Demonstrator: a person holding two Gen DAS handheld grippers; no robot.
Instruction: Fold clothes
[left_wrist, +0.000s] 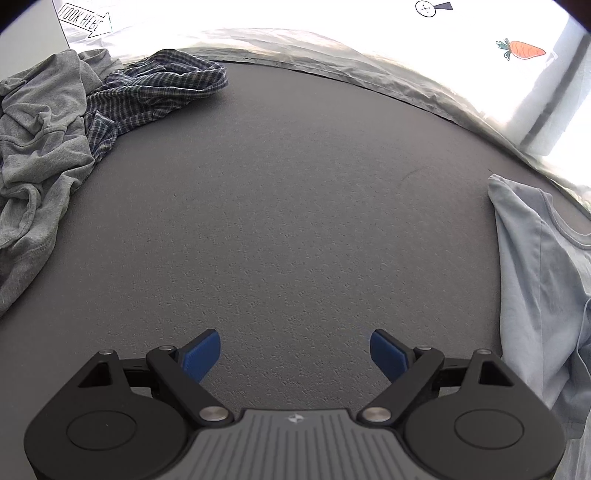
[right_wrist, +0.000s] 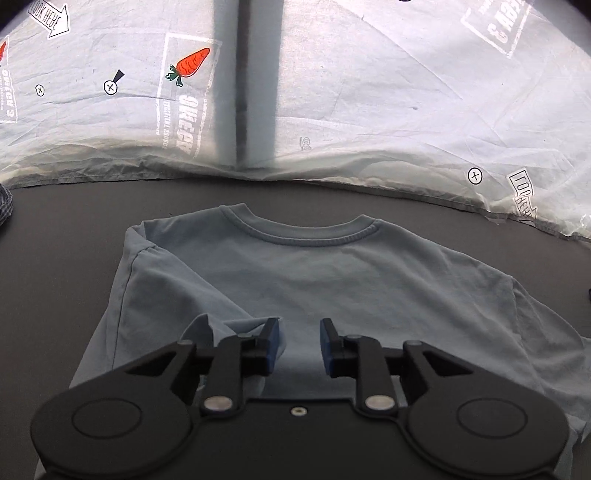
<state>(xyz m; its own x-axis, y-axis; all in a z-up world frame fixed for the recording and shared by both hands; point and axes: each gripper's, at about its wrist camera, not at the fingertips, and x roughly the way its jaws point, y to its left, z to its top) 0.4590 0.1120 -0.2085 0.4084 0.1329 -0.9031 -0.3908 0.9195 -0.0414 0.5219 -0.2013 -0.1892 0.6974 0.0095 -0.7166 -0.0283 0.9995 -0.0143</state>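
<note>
Left wrist view low over dark table (left_wrist: 295, 206), right wrist view close above light-blue shirt (right_wrist: 332, 280) — both facing the printed white sheet (right_wrist: 369, 92), sharing shirt's edge.

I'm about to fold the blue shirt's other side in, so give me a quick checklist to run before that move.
1. Light blue T-shirt lies flat, collar away: ok.
2. Its left sleeve side already folded in: ok.
3. Right tongs open, empty, above the shirt: ok.
4. Left tongs open, empty, over bare dark table: ok.
5. Grey garment and plaid shirt piled clear of the blue shirt: ok.
6. Right sleeve edge visible for grasping: cannot tell.
</note>
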